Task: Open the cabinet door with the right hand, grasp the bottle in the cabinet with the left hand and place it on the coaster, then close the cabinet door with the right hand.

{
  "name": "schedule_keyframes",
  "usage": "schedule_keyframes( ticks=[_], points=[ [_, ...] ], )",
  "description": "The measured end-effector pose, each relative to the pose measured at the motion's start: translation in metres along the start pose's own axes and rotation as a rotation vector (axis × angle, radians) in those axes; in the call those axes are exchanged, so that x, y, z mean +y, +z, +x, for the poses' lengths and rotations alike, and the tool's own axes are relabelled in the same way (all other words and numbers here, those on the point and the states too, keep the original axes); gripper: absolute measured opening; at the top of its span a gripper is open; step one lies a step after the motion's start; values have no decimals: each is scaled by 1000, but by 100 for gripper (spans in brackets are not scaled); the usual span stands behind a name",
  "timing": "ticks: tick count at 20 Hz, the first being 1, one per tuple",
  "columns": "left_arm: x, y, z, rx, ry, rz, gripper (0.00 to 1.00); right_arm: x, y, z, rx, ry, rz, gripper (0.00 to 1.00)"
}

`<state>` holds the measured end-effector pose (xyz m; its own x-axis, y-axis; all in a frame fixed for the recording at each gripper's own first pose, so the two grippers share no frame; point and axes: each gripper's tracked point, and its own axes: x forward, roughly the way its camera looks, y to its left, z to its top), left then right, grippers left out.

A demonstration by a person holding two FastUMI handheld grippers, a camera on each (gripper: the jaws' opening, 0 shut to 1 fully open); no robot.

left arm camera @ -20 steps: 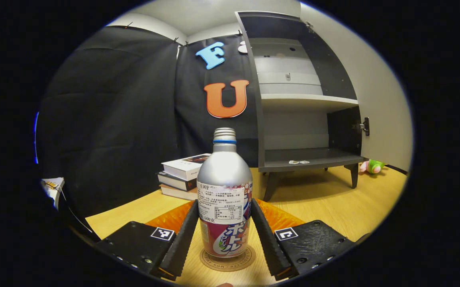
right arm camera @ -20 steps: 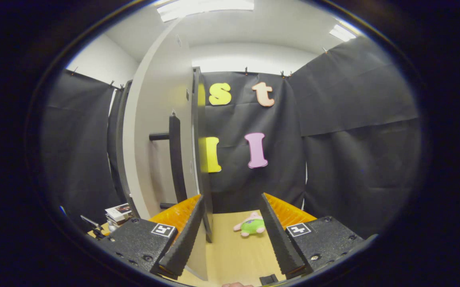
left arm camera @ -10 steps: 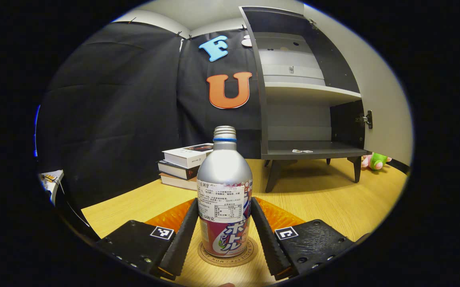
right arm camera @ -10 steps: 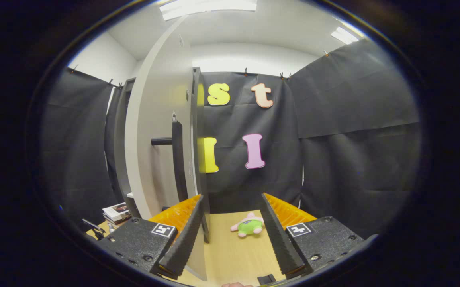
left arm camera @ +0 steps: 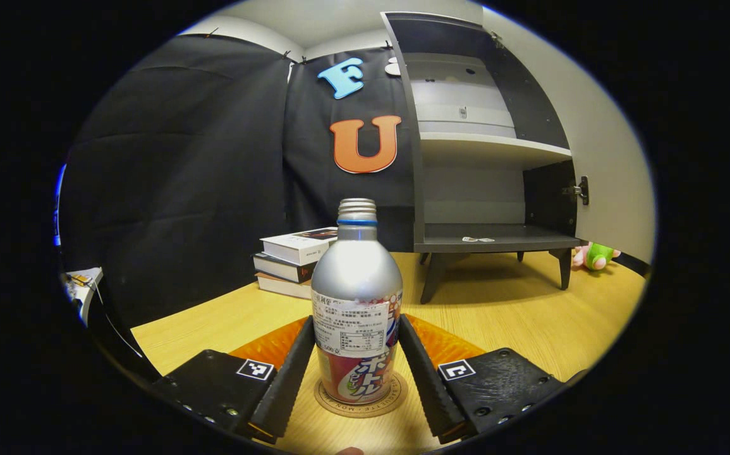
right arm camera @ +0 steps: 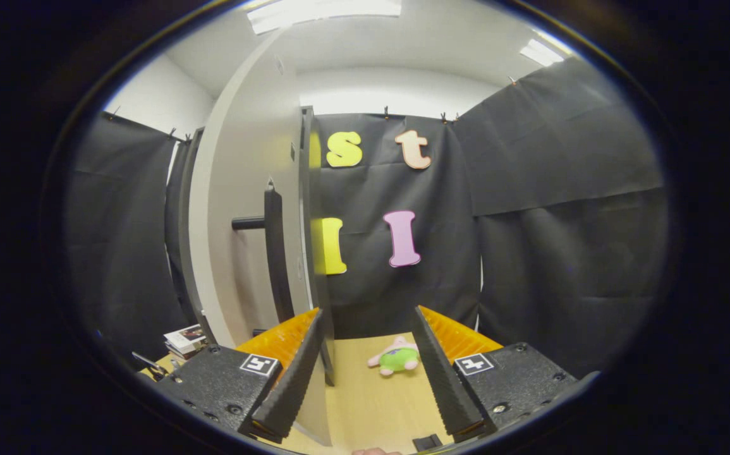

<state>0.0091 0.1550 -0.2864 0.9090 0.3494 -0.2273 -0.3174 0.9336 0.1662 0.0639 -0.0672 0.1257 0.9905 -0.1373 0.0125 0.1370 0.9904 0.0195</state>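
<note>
The bottle (left arm camera: 356,309) stood upright on the round coaster (left arm camera: 361,402) on the wooden table (left arm camera: 516,322), a silver aluminium bottle with a threaded neck, a blue ring below the threads and no cap that I could make out. Its wrap carried a white panel of small print, too fine to read apart from "500" near the bottom, and below that large white Japanese characters on a red ground with a patch of green. The coaster's rim had lettering around it, cut off by the bottle and too curved to read.

The left gripper (left arm camera: 355,354) sat low around the bottle, one finger at each side of its lower body. They lay so near its sides that I could not tell whether they pressed on it or stood just free.

Behind, the cabinet (left arm camera: 485,151) stood open, with a small pale scrap on its lower shelf. A stack of books (left arm camera: 295,259) lay left of it.

In the right gripper view, the right gripper (right arm camera: 368,354) hung with jaws spread, gripping nothing, beside the edge of the cabinet door (right arm camera: 244,215) and its dark bar handle (right arm camera: 273,253). A green and pink plush toy (right arm camera: 396,357) lay on the table beyond.
</note>
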Motion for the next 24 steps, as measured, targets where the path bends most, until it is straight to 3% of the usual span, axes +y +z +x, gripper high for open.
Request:
schedule_keyframes(
  ticks=[10,12,13,14,20,24],
  points=[
    [0,-1,-4,11,-3,0,80,0,-4,1,8,5,7,87],
    [-3,0,-6,15,-19,-2,88,0,-6,1,9,6,12,87],
    [-3,3,-9,11,-21,-6,98,0,-7,1,11,7,16,87],
    [-2,9,-10,1,-21,-8,98,0,-7,1,12,8,20,87],
    [14,71,-28,-105,35,-1,98,0,-9,4,5,9,9,87],
    [3,142,-43,-189,-28,4,97,-2,-4,7,-9,14,20,87]
  ],
)
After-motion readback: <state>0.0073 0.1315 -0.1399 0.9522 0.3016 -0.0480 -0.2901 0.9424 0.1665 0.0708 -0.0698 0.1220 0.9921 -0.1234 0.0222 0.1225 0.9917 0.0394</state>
